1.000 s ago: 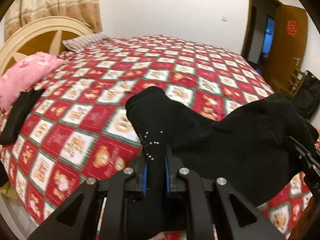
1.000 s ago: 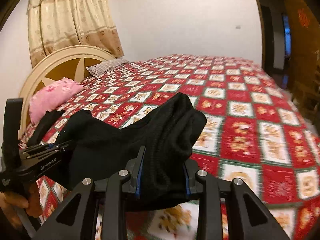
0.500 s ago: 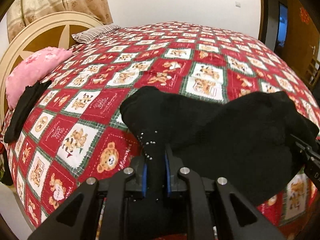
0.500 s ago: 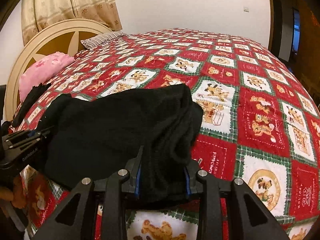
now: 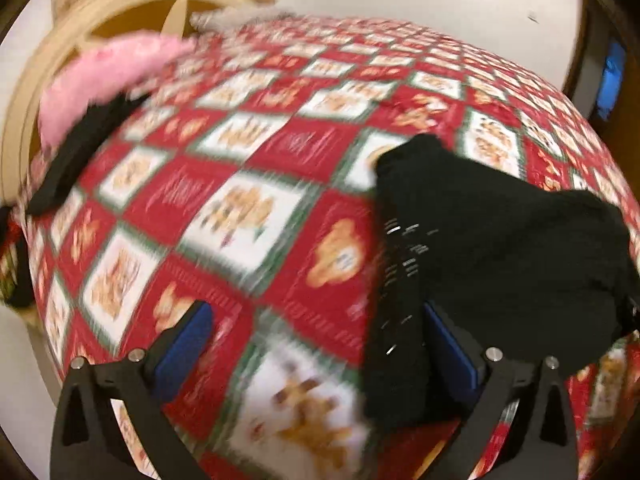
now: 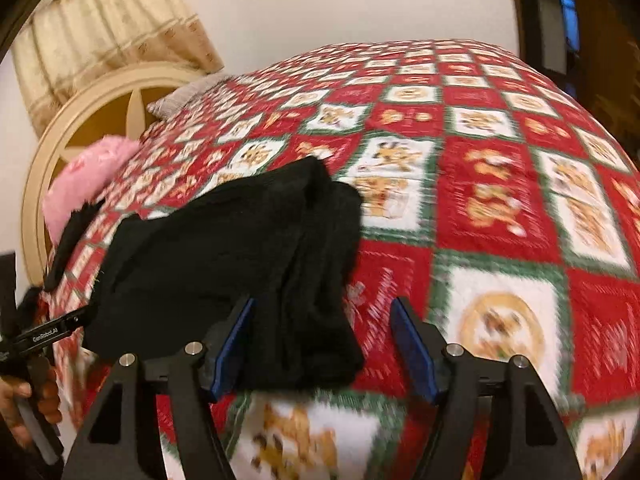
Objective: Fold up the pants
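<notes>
1. The left gripper (image 5: 316, 344) has just been opening; its jaws stand wide, with the black knitted pants (image 5: 492, 248) against the right blue pad only.
2. The right gripper (image 6: 322, 340) has just been opening too, the pants' (image 6: 240, 248) edge loose between its pads.
3. The folded pants lie on the red checked bear-print quilt (image 6: 500, 208), long axis running from lower centre toward the upper left.

The left hand-held gripper (image 5: 316, 344) has just been opening, jaws wide, with the black pants (image 5: 492, 248) lying loose on the quilted bed (image 5: 248, 168).
</notes>
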`<state>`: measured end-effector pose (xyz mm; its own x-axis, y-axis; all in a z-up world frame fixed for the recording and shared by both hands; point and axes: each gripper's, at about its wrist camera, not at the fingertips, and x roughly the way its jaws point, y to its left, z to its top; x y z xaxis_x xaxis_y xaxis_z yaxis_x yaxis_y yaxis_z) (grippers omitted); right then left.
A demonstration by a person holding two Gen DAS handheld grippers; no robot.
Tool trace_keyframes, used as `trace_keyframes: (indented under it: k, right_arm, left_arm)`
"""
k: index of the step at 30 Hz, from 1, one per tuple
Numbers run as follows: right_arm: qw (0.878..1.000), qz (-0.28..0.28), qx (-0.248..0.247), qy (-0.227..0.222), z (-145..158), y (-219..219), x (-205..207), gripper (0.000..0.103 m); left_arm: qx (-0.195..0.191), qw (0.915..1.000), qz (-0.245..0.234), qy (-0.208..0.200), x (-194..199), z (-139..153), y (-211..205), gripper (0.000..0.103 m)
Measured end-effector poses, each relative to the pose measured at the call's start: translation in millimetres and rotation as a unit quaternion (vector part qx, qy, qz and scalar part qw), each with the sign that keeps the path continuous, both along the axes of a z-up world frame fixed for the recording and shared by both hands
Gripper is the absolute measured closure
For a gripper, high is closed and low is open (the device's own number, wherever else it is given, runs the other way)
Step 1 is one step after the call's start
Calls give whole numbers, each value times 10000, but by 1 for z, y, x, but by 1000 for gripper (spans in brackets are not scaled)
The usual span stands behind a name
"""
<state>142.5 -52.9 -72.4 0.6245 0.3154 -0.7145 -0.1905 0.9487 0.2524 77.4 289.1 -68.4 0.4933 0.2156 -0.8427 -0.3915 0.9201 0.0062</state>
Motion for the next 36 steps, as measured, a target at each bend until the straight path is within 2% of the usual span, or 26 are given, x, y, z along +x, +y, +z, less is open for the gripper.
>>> trace_keyframes:
  k: [1, 2, 5, 11, 17, 21, 26, 36]
  right_arm:
    - [9998, -168, -25, -125, 7, -2, -10, 34]
    - [9992, -278, -62, -274, 16, -2, -22, 34]
    - [9983, -270, -208, -481, 35, 11, -47, 33]
    - [9962, -57, -514, -701, 69, 51, -92, 33]
    - [9935, -159, -532, -989, 92, 54, -128, 33]
    - [9918, -330, -458, -1148, 106, 47, -140, 33]
    - [9911, -438, -305, -1221, 113, 39, -146, 33]
    - [9895, -487, -320, -1325, 118, 39, -153, 33]
  left_arm:
    - [-181, 9998, 104, -34, -7, 3, 8, 0]
    - [-200, 9996, 186, -40, -12, 5, 9, 0]
    - [267, 9983, 495, -152, -25, 19, 7, 0]
    - [852, 9945, 28, -611, -41, 51, -29, 0]
    - [839, 9920, -278, -906, -54, 74, -52, 0]
    - [812, 9896, -472, -1089, -65, 87, -67, 0]
    - [1040, 9852, -520, -1257, -74, 98, -81, 0]
    - [1140, 9853, -584, -1129, -83, 97, -96, 0]
